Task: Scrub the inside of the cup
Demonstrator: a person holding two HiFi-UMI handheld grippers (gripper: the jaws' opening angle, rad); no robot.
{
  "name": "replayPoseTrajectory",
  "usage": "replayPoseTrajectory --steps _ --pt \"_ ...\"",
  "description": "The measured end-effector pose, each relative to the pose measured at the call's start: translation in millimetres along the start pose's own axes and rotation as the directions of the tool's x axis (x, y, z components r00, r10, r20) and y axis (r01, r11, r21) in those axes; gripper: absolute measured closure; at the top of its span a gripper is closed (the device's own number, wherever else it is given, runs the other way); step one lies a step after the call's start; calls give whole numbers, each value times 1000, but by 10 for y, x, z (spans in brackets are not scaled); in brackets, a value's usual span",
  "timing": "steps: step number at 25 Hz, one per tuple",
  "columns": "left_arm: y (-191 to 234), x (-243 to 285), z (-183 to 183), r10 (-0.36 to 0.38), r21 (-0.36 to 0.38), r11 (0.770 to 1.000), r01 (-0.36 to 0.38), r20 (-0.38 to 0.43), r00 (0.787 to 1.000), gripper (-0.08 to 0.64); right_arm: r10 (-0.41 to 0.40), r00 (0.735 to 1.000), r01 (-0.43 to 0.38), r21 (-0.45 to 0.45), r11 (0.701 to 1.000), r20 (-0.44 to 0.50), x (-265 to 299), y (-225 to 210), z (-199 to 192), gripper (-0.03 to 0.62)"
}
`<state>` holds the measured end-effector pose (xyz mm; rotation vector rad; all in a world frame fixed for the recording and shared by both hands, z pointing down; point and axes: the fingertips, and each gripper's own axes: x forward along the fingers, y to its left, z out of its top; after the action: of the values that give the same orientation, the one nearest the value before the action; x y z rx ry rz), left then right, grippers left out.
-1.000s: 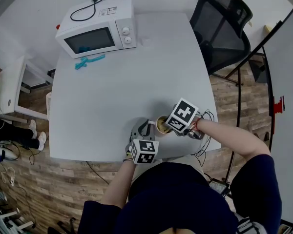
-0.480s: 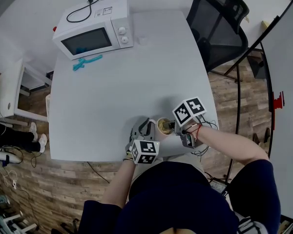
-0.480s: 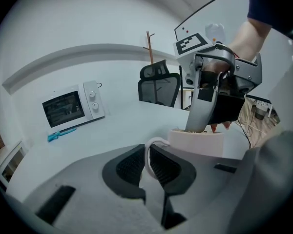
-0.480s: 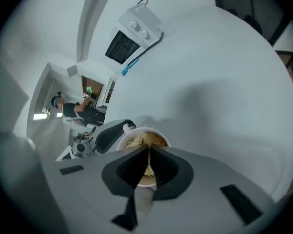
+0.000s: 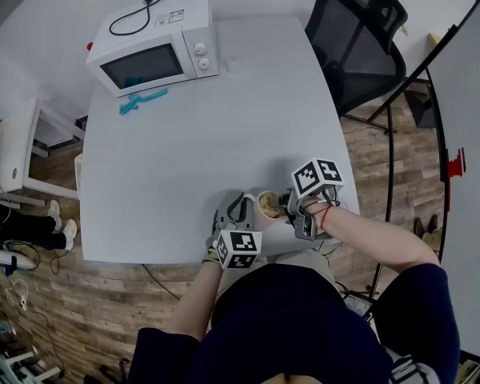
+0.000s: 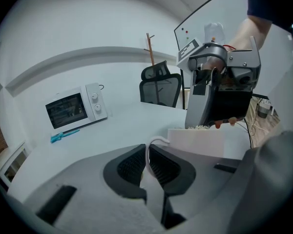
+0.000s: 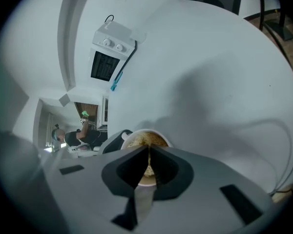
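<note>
A white cup (image 5: pixel 266 206) stands near the table's front edge, its inside stained brown (image 7: pixel 139 139). My left gripper (image 5: pixel 244 208) is shut on the cup's thin white handle (image 6: pixel 147 155), and its jaws have just been closing a little tighter on it. From the right, my right gripper (image 5: pixel 280 206) points down into the cup's mouth. Its jaws (image 7: pixel 149 162) are shut on a thin scrubber whose pale end shows at the rim (image 6: pixel 202 127); the rest of it is hidden inside the cup.
A white microwave (image 5: pixel 156 50) sits at the far left of the grey table (image 5: pixel 208 134), with a teal tool (image 5: pixel 144 101) in front of it. A black office chair (image 5: pixel 360 38) stands off the far right corner. A thin cable (image 7: pixel 263 130) lies right of the cup.
The right gripper has rolled about its own axis over the cup, swinging its marker cube to the right. The left gripper and the cup have stayed where they were.
</note>
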<state>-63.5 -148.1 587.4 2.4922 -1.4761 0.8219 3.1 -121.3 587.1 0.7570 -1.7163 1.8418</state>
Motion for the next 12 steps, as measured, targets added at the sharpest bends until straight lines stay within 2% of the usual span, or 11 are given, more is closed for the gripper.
replayPoseTrajectory --steps 12 --pt "129 -53 -168 17 -46 999 -18 -29 999 526 5 1000 -6 -155 988 -3 -144 243 80 558"
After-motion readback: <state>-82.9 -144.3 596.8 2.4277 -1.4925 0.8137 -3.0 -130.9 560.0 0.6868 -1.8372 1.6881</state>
